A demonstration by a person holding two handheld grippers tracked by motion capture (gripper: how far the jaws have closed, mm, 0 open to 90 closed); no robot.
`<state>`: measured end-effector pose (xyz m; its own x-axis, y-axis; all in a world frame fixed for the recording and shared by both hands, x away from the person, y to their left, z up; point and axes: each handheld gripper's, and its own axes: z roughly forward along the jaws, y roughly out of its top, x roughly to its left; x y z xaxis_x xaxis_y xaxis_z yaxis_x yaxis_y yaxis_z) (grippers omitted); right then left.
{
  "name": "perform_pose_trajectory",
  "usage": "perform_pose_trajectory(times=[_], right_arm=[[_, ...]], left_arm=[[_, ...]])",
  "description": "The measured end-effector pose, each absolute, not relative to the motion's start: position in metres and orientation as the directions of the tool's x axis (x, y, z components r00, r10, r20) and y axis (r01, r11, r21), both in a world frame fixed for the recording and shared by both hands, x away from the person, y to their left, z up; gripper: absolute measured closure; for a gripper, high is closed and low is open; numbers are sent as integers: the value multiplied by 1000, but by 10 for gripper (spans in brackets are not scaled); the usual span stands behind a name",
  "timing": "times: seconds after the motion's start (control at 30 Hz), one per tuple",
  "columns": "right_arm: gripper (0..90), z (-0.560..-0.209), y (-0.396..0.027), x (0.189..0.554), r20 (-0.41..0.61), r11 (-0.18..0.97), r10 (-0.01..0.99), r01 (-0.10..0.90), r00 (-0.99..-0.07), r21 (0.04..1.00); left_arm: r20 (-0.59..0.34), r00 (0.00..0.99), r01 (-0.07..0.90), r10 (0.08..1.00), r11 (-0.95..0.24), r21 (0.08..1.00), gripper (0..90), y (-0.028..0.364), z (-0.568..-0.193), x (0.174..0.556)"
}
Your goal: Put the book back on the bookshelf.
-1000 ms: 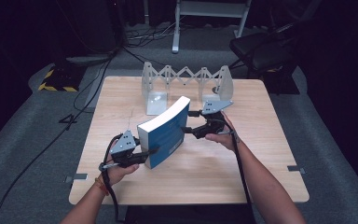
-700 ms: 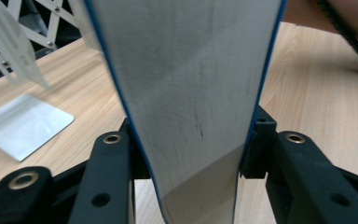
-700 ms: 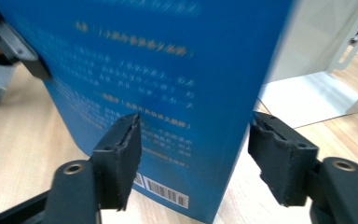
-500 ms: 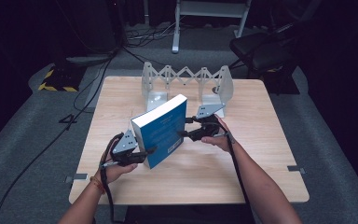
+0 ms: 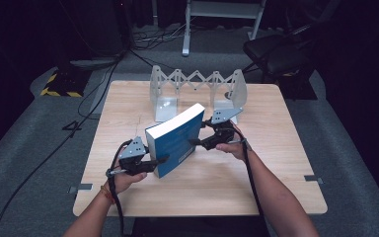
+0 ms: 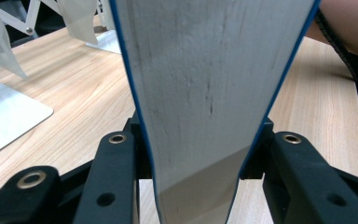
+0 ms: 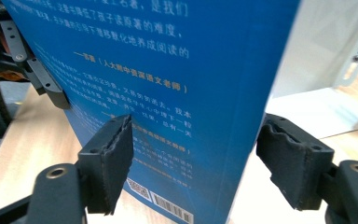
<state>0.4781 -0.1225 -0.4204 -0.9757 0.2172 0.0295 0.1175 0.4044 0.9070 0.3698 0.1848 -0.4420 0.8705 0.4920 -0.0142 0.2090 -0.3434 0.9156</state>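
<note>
Left gripper [image 5: 159, 161] clamps the thick blue paperback book [image 5: 176, 139] across its page block, while right gripper [image 5: 196, 142] stands open around the spine edge; the book looks fairly heavy and its glossy cover slippery, so grip deep.

My jaws stand apart round the blue book [image 7: 168, 93] (back cover w/ barcode facing me), left pad [image 7: 116, 161] at the cover, right pad [image 7: 291, 161] clear of it. Other gripper [image 7: 37, 74] holds the far edge.

Thick blue-covered paperback book [image 7: 168, 93]: top and bottom are running off the right gripper view; small white cover print is blurring, unreadable. Its white page block [image 6: 205, 93] is hiding the table behind.
</note>
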Motion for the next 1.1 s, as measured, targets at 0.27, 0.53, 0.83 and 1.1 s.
perform_pose_trajectory(times=[0.27, 0.53, 0.83, 1.1], right_arm=[[293, -407, -145, 464, -41, 451, 289, 98, -956, 887], [331, -409, -200, 446, -35, 391, 406, 139, -913, 910], [442, -408, -243, 410, -33, 367, 443, 148, -896, 918], [433, -413, -242, 426, -12, 334, 441, 151, -898, 930]], left_arm=[[-20, 895, 193, 445, -347, 918, 600, 162, -439, 389], [-70, 928, 199, 365, -329, 923, 585, 118, -440, 413], [-107, 964, 183, 243, -318, 930, 532, 80, -435, 428], [-44, 956, 149, 290, -349, 925, 547, 87, -430, 427]])
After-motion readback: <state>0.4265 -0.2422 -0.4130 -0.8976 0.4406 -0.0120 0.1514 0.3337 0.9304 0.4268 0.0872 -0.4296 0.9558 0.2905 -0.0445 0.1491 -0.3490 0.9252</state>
